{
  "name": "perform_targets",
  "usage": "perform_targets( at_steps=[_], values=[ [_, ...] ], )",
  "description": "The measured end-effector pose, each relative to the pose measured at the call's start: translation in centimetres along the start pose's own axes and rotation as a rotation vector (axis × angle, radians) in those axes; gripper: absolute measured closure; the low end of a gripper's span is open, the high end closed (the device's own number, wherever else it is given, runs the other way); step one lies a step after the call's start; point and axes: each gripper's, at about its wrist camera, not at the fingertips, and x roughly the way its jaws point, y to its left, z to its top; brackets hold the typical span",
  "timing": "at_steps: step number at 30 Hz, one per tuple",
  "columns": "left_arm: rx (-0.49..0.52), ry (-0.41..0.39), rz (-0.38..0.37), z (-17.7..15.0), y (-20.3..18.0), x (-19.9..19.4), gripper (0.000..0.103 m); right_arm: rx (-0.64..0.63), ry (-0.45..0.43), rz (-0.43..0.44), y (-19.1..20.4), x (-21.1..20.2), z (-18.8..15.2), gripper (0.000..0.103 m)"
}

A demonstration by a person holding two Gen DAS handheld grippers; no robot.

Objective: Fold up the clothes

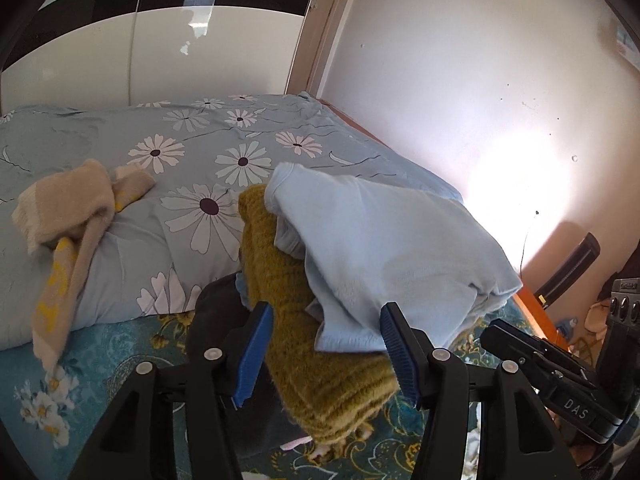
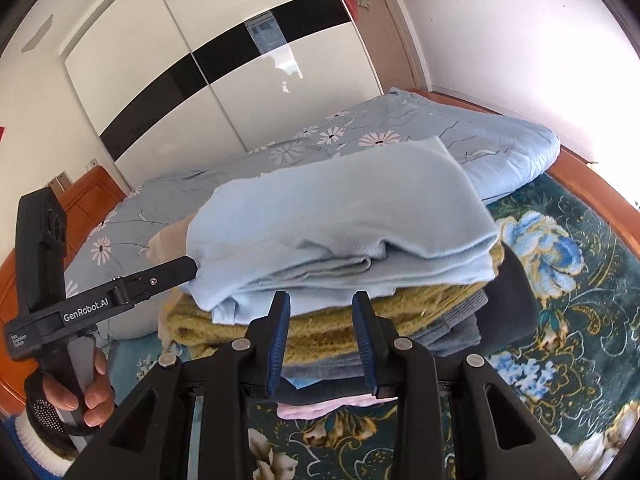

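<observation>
A folded light blue garment lies on top of a stack of folded clothes, above a mustard knit sweater. It also shows in the right wrist view, over the mustard sweater and darker folded items. My left gripper is open, its blue pads either side of the stack's near corner, holding nothing. My right gripper is open just before the stack's front edge, empty. The left gripper's body shows at the stack's left side.
A beige and yellow garment lies unfolded on the blue daisy duvet. A teal floral bedspread covers the bed. A wardrobe stands behind, a wall to the right, and a wooden bed edge.
</observation>
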Motion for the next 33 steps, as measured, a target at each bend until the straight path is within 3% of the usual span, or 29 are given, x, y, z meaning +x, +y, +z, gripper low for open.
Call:
perform_targets(
  at_steps=[5, 8, 11, 15, 17, 20, 27, 30, 33],
  values=[
    [0.006, -0.003, 0.042, -2.5, 0.4, -0.5, 0.034, 0.002, 0.023, -0.034, 1.2, 1.9, -1.9, 0.067],
    [-0.006, 0.008, 0.051, -3.4, 0.7, -0.4, 0.028, -0.004, 0.032, -0.049, 1.7, 2.6, -2.5, 0.052],
    [-0.014, -0.004, 0.062, -3.7, 0.8, -0.5, 0.02, -0.01, 0.039, -0.066, 1.6, 3.1, -2.6, 0.052],
    [-0.006, 0.004, 0.065, -4.5, 0.5, -0.2, 0.001, 0.012, 0.05, -0.081, 0.6, 3.8, -2.4, 0.052],
    [-0.005, 0.01, 0.056, -5.0, 0.4, 0.2, 0.0, 0.015, 0.056, -0.083, 0.2, 3.6, -2.7, 0.051],
    [-0.019, 0.026, 0.052, -5.7, 0.3, 1.0, 0.0, 0.005, 0.061, -0.093, -0.1, 3.4, -3.2, 0.035],
    [-0.026, 0.068, 0.048, -6.3, 0.0, 2.3, 0.0, -0.019, 0.068, -0.108, -0.4, 3.4, -3.4, 0.034],
    [-0.02, 0.042, 0.048, -6.4, -0.3, 2.1, 0.0, -0.019, 0.068, -0.11, -0.6, 3.5, -3.4, 0.024],
    [-0.025, 0.017, 0.035, -6.5, -0.4, 1.8, 0.0, -0.024, 0.067, -0.11, -0.8, 3.5, -3.3, 0.023]
  ],
)
